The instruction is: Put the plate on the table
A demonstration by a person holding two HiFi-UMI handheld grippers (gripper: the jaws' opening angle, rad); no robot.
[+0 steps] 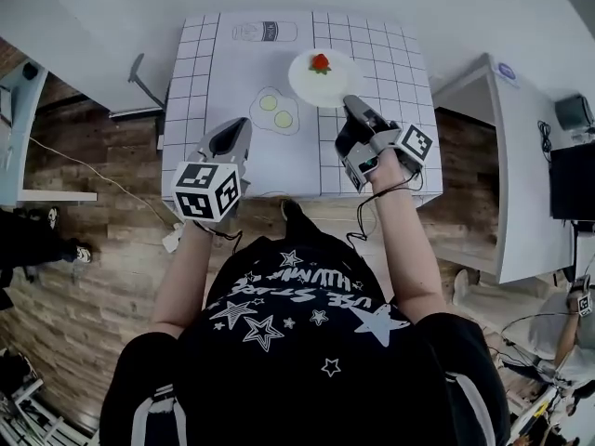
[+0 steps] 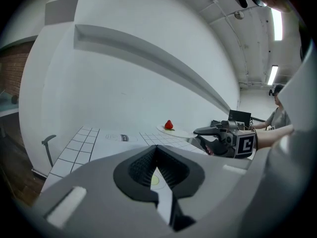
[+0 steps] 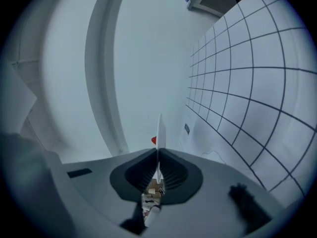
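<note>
A white plate carrying a red strawberry is over the far half of the white, grid-printed table. My right gripper is shut on the plate's near right rim. In the right gripper view the plate stands edge-on between the pads, with the strawberry just behind it. From the left gripper view the plate looks level; whether it touches the cloth I cannot tell. My left gripper hovers over the table's near left part, shut with nothing in it.
Two fried eggs and a can are printed on the cloth. A white cabinet stands to the right of the table, a chair to its left. Wooden floor surrounds the table.
</note>
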